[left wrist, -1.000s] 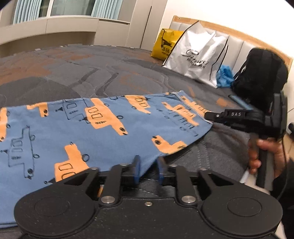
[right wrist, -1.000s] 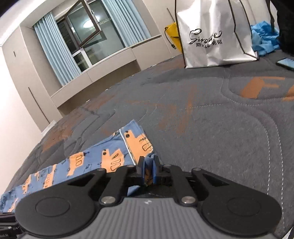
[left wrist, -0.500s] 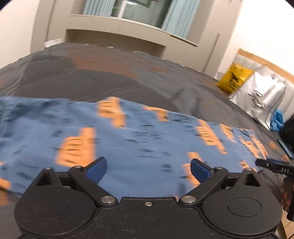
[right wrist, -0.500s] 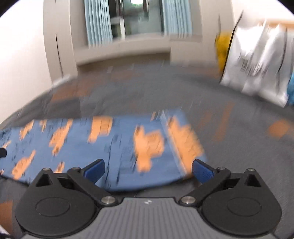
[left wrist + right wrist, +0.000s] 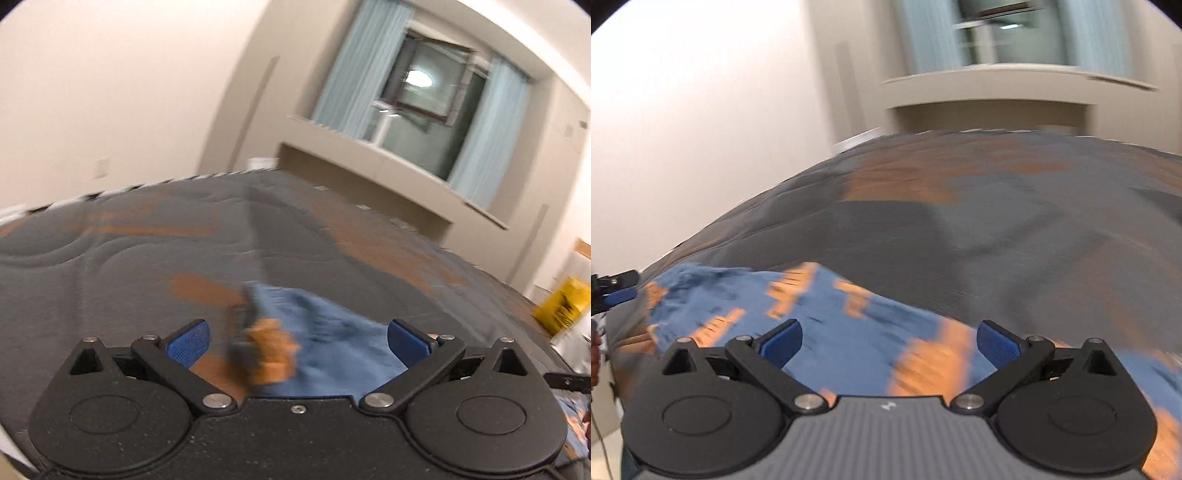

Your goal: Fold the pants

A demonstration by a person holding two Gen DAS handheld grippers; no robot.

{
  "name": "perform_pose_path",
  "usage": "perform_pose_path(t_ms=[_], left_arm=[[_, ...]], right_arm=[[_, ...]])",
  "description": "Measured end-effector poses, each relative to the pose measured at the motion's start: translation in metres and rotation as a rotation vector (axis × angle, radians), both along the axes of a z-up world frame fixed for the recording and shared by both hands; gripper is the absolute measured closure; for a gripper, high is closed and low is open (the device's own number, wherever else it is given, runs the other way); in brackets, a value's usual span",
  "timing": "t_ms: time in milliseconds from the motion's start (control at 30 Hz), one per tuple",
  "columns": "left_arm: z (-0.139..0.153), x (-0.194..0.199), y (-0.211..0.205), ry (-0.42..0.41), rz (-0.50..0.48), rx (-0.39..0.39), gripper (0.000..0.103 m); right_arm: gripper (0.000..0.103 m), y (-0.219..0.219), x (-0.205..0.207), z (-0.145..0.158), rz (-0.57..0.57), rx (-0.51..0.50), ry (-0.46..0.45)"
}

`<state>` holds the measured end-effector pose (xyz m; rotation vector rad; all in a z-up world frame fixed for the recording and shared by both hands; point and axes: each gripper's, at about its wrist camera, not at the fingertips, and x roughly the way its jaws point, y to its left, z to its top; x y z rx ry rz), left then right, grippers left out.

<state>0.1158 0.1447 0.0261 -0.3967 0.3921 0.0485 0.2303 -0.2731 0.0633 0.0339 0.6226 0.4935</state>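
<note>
Blue pants (image 5: 849, 332) with orange vehicle prints lie flat on the grey and orange bed cover (image 5: 997, 240). In the left wrist view a blurred end of the pants (image 5: 332, 343) lies just beyond my left gripper (image 5: 297, 341). Its jaws are opening and stand wide, and no cloth is pinched between the blue pads. My right gripper (image 5: 889, 339) is open above the pants, its pads apart and bare. One of the left gripper's fingers (image 5: 622, 295) shows at the far left edge of the right wrist view, by the pants' end. Both views are motion-blurred.
A yellow bag (image 5: 561, 306) sits at the right side of the bed. A window (image 5: 424, 107) with pale blue curtains and a ledge stands behind the bed. A white wall (image 5: 701, 129) lies to the left, and the bed's edge runs along it.
Both grippers let go of the pants' waist end and opened wide. They swung left along the pants, and both views rolled and lifted toward the window wall.
</note>
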Motion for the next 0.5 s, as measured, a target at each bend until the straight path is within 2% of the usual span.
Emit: perform_pose_path(t_ms=[67,200,233,300,333,367,400,467,500], left_arm=[[-0.007,0.007,0.011,0.026,-0.003,-0.036,0.003],[-0.017,0.026,0.029,0.061,-0.045,-0.15,0.011],[-0.019,0.028,0.034,0.063,-0.053,-0.166,0.015],[-0.023,0.036,0.036,0.064,-0.072,-0.177,0.029],[-0.026,0.041,0.034,0.066,-0.075,-0.182,0.034],[-0.028,0.045,0.034,0.074,-0.078,-0.191,0.052],[-0.032,0.048,0.034,0.085,-0.067,-0.199,0.075],[-0.039,0.047,0.038,0.085,-0.04,-0.223,0.083],[-0.039,0.045,0.043,0.071,-0.036,-0.252,0.085]], right_arm=[[0.011,0.033,0.028,0.0,0.071,-0.019,0.014],[0.022,0.084,0.07,-0.002,0.152,-0.039,0.05],[0.023,0.095,0.079,-0.004,0.163,-0.05,0.053],[0.029,0.113,0.092,-0.01,0.186,-0.085,0.064],[0.037,0.117,0.094,-0.015,0.191,-0.098,0.074],[0.049,0.123,0.098,-0.019,0.198,-0.113,0.086],[0.055,0.131,0.104,-0.025,0.2,-0.134,0.098],[0.085,0.138,0.11,-0.032,0.191,-0.161,0.102],[0.089,0.139,0.111,-0.033,0.197,-0.147,0.101]])
